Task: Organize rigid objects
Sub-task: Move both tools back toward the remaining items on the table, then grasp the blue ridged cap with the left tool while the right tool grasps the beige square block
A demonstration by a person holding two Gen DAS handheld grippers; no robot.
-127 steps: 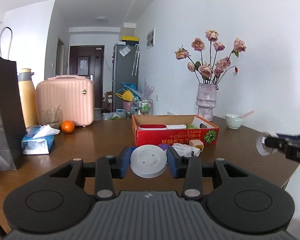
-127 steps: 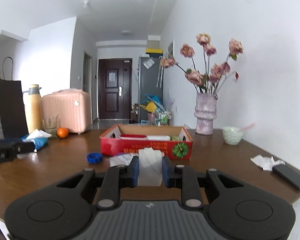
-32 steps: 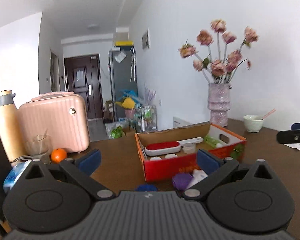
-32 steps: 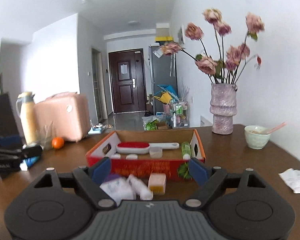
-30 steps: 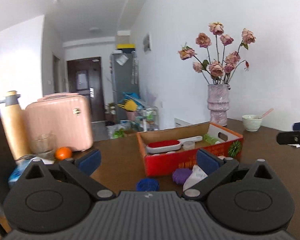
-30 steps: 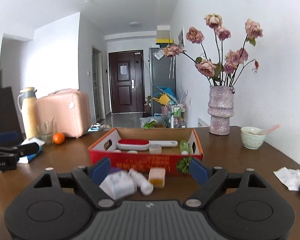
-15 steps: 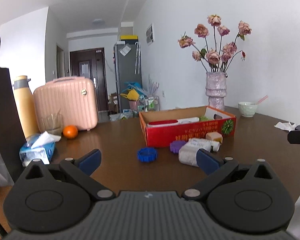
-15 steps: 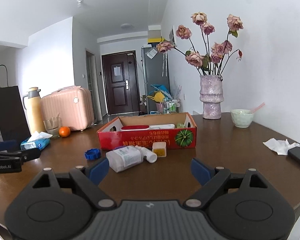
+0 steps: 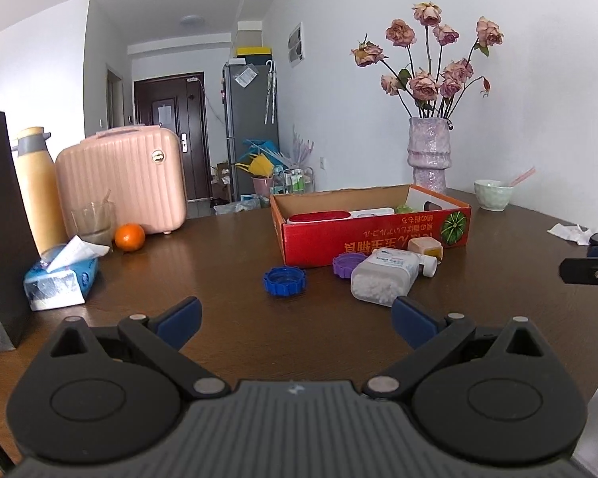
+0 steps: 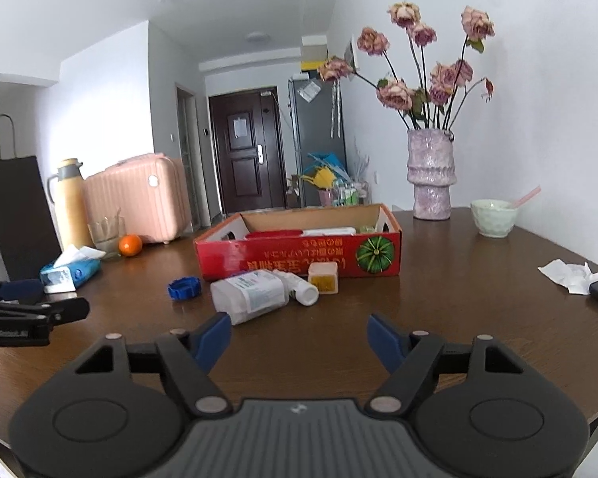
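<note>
Dark brown wooden table (image 9: 219, 247) carries a red cardboard box (image 9: 372, 235) at 12 o'clock. Before it lie a clear plastic pill bottle (image 10: 249, 296), blue ridged cap (image 9: 285, 281) and purple cap (image 9: 349, 265). Left gripper (image 9: 295, 318) and right gripper (image 10: 299, 336) hover, jaws wide, empty.

A dark wooden table (image 10: 438, 279) with a smooth, faintly glossy finish is seen. The red box (image 10: 299, 255) is made of printed cardboard, raw brown inside. The pill bottle (image 10: 251, 294), translucent plastic, is wrapped in a paper label; the blue cap (image 10: 184, 287) is ridged plastic. A rough, speckled glaze is shown on the vase (image 10: 430, 175). Matt black plastic forms both gripper bodies.
</note>
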